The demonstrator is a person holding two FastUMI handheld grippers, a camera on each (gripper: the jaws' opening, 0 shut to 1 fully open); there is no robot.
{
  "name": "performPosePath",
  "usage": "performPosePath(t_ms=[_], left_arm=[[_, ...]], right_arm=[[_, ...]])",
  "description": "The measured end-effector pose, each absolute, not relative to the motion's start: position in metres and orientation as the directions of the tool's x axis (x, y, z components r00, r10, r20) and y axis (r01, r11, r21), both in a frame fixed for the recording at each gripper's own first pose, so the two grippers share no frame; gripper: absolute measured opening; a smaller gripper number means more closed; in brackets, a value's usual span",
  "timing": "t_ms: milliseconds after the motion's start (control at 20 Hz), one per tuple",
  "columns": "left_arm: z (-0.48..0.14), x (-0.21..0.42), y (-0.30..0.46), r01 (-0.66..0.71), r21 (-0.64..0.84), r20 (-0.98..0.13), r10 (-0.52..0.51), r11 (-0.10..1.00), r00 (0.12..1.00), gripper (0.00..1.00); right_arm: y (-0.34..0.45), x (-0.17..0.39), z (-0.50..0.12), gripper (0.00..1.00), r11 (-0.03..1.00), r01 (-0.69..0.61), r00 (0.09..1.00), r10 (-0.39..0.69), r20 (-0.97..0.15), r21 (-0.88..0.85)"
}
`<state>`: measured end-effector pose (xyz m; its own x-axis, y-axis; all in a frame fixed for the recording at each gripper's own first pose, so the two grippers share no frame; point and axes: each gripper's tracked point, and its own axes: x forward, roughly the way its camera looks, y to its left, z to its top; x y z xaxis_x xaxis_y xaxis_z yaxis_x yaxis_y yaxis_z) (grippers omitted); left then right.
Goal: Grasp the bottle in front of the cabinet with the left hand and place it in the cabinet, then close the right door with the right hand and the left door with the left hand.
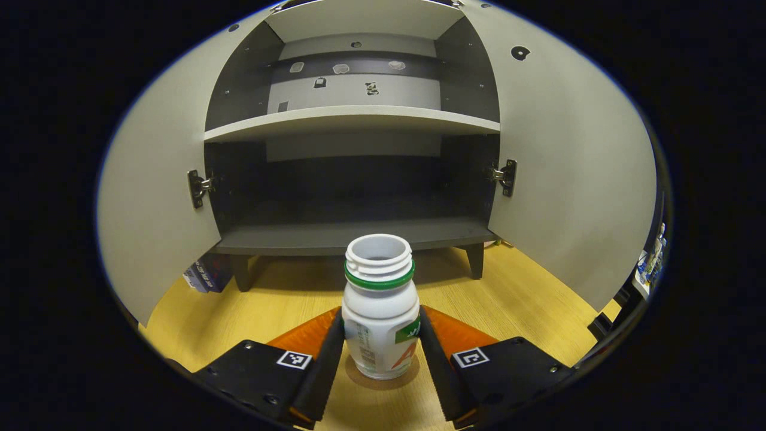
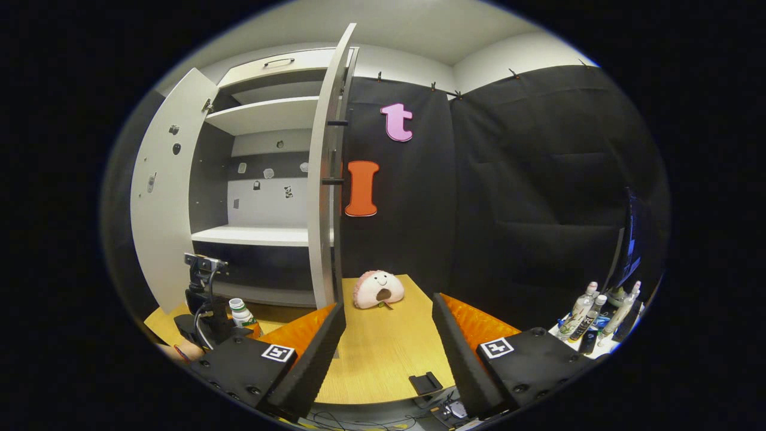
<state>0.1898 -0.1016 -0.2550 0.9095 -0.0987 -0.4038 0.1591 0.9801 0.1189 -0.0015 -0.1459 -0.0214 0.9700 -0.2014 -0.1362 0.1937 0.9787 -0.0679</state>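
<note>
A white bottle (image 1: 381, 326) with a green neck ring and no cap stands upright on the wooden table (image 1: 514, 299), just in front of the cabinet. My left gripper (image 1: 382, 312) is shut on it, one finger pressing each side of its body. The cabinet stands with both doors swung wide: left door (image 1: 155, 197), right door (image 1: 568, 179), and a dark bottom shelf (image 1: 353, 234) with nothing on it. In the right gripper view my right gripper (image 2: 389, 305) is open and holds nothing, off to the right of the right door (image 2: 323, 197). The left gripper (image 2: 203, 305) and bottle (image 2: 241, 311) show at lower left there.
A pink plush toy (image 2: 378, 290) lies on the table beyond my right fingers, beside the right door's edge. Several small bottles (image 2: 589, 314) stand on a side surface at far right. A black clip (image 2: 426, 381) sits at the table's near edge. Books (image 1: 203, 275) lie by the cabinet's left leg.
</note>
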Motion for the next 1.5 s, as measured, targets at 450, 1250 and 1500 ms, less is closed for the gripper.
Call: performPosePath(t_ms=[450, 1250, 1500], left_arm=[[-0.135, 0.193, -0.084, 0.121, 0.046, -0.362, -0.097, 0.992, 0.927, 0.70], [0.063, 0.270, -0.115, 0.181, 0.121, -0.192, -0.156, 0.976, 0.969, 0.70], [0.100, 0.315, -0.126, 0.184, 0.073, -0.145, -0.172, 0.980, 0.974, 0.70]], right_arm=[[-0.141, 0.019, -0.028, 0.97, 0.995, 0.097, 0.985, -0.099, -0.138, -0.020], [-0.185, 0.020, -0.034, 0.97, 0.989, 0.146, 0.981, -0.146, -0.128, -0.007], [-0.202, 0.018, -0.033, 0.96, 0.983, 0.185, 0.975, -0.183, -0.128, 0.007]])
